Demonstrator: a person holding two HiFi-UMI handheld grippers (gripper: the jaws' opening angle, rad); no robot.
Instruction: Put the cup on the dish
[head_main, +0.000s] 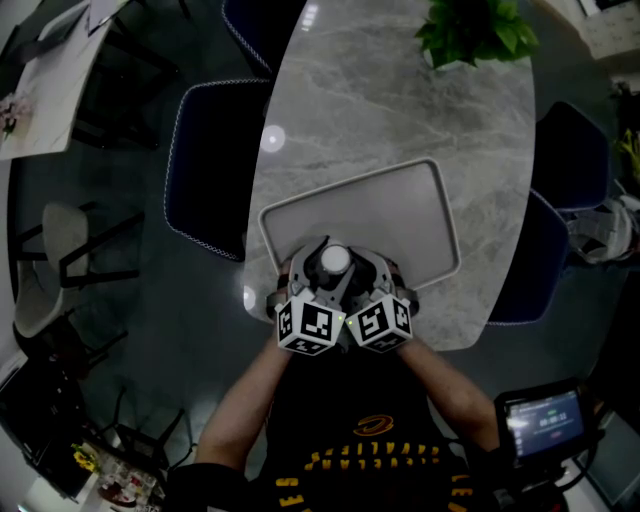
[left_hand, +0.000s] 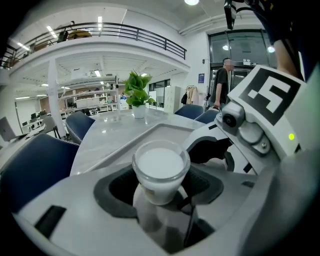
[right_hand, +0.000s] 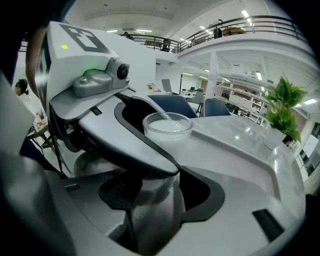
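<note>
**Cup (head_main: 335, 260) held by two grippers at the dish's near edge: spill and tip risks**

The worktop (head_main: 400, 90) is a long grey marble oval, with a potted plant (head_main: 475, 30) at its far end, well apart from the action. The dish (head_main: 420, 210), a pale rectangular tray with a raised rim, lies toward the near end. Its floor is bare and offers plenty of landing room.

The left gripper (left_hand: 160, 180) and the right gripper (right_hand: 160, 195) are crowded together over the dish's near-left corner. Both sets of fingers (left_hand: 80, 200) are clenched on the same small clear cup, one pair crossing in front of the other. Whether the cup's base rests on the dish or hangs just above it cannot be told.

The biggest risk is probably the shared grip. If one gripper lets go or shifts before the other, the cup could twist and tip.

Next, the cup stands close to the dish's rim. Setting it down half on that raised edge would leave it leaning or sliding onto the worktop.

The smallest risk is the white filling, which looks like liquid and sits near the lip. A jolt or a tilted release could slop it over.
</note>
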